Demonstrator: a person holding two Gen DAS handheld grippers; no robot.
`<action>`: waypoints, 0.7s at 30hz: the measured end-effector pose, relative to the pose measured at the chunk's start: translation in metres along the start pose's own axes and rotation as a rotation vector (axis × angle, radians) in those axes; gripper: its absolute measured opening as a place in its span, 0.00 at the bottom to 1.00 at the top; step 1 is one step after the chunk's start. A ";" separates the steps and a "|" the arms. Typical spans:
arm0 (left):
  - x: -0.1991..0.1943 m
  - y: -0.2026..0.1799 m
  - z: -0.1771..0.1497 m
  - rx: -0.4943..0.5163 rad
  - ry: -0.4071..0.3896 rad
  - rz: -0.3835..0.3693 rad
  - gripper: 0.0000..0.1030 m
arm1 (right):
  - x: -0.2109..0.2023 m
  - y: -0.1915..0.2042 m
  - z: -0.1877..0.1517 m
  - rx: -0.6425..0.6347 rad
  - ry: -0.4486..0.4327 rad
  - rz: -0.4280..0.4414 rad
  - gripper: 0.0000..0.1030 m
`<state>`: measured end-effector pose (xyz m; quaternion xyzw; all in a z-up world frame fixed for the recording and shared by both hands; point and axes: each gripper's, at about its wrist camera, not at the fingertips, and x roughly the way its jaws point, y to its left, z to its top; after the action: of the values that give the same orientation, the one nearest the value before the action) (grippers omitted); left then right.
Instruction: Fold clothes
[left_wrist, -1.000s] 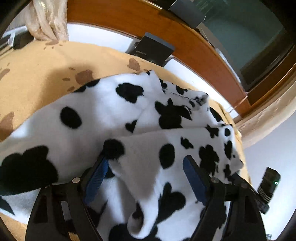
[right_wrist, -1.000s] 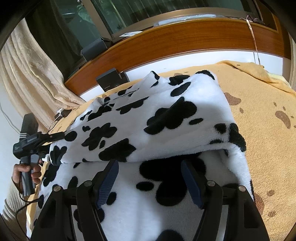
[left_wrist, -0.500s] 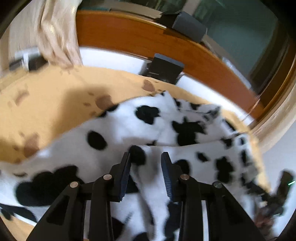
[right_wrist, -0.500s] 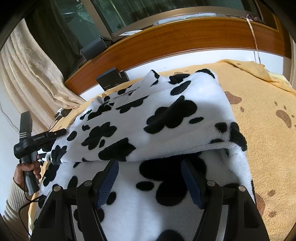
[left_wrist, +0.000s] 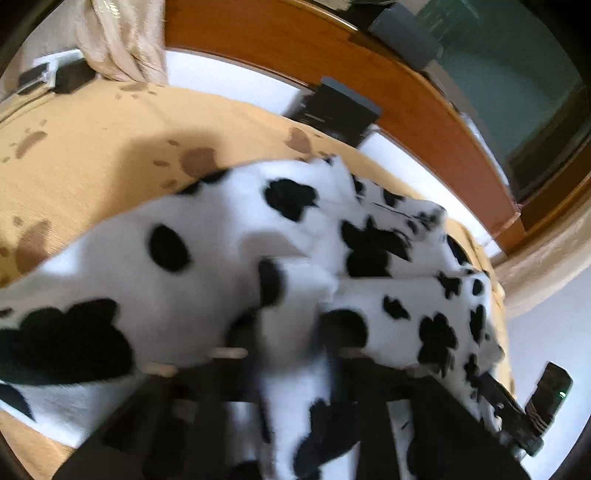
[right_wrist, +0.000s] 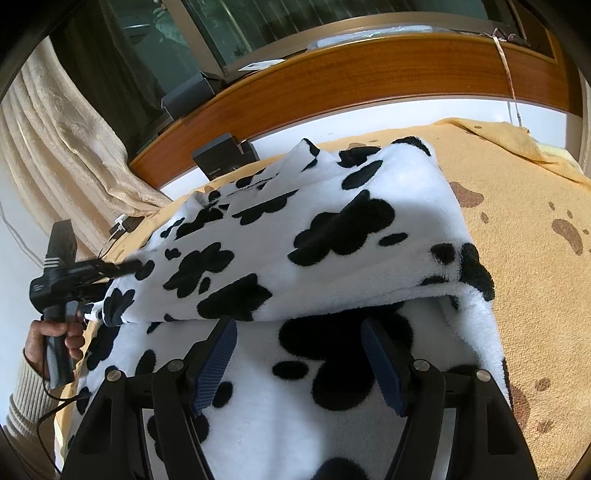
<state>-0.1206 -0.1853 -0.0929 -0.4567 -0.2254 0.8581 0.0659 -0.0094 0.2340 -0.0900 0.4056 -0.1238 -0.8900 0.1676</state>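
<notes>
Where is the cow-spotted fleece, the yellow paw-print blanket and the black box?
cow-spotted fleece (right_wrist: 332, 236): right wrist view, top folded layer.
yellow paw-print blanket (right_wrist: 524, 221): right wrist view, bare part right of the fleece.
black box (left_wrist: 334, 110): left wrist view, its front face.

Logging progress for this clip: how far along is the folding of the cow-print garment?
Early to middle. Done: one layer of the cow-print garment already lies doubled over its lower part on the yellow paw-print blanket. In hand: the left gripper is shut on a fold of the fleece; the right gripper hangs open above the lower layer. Left: carrying that fold over and squaring the loose, uneven edges.
</notes>
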 end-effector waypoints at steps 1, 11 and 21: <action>-0.004 -0.006 -0.001 0.045 -0.033 0.040 0.14 | 0.000 0.000 0.000 -0.001 0.000 0.001 0.70; -0.008 -0.026 -0.001 0.249 -0.090 0.259 0.40 | -0.003 -0.007 0.001 0.030 -0.008 0.020 0.70; -0.060 -0.043 -0.008 0.226 -0.256 0.150 0.79 | 0.005 -0.002 0.067 -0.188 0.000 -0.115 0.70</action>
<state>-0.0835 -0.1635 -0.0317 -0.3491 -0.0995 0.9315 0.0236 -0.0635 0.2400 -0.0513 0.3946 -0.0164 -0.9058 0.1536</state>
